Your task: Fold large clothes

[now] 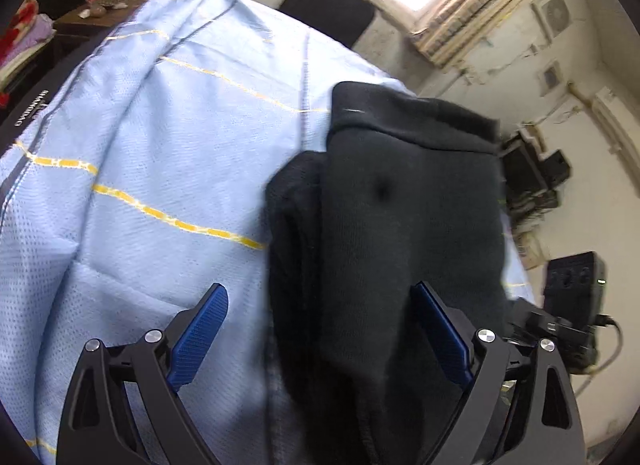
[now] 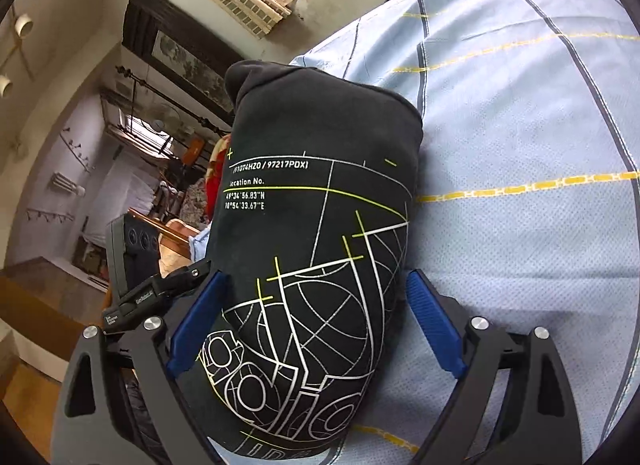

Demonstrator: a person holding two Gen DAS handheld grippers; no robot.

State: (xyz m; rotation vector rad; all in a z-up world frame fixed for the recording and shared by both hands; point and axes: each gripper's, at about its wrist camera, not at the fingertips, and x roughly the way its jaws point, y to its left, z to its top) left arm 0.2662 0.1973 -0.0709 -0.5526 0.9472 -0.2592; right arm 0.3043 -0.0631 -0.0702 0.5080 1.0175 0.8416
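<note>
A folded black garment point(image 2: 316, 249) is lying on a bed covered with a pale blue sheet point(image 2: 520, 225). The sheet is a dimpled, slightly creased weave crossed by thin yellow chain-pattern lines and darker grey-blue stripes. The garment is a thick, soft knit, folded into a plump, elongated bundle with rounded corners. In the right wrist view its upper face is carrying a print of thin white and yellow-green lines, arcs and circles, with small white lettering near the far end. In the left wrist view the same garment point(image 1: 400, 201) is showing a plain matte side with stacked folded layers along its left edge and a ribbed band across the far end.

The bundle's long axis is running away from both cameras, along the line of the fingers, and it is sitting near the side edge of the bed, with the room's floor and furniture showing just beyond it.

The right gripper point(image 2: 318, 293) is standing spread wide, its ribbed blue pads point(image 2: 430, 321) flanking the bundle's near end; the left pad is at the fabric, the right pad just beside it, with no squeeze visible. The left gripper point(image 1: 320, 305) is likewise released, jaws wide, with the garment's near end lying between its blue pads point(image 1: 200, 333).
</note>
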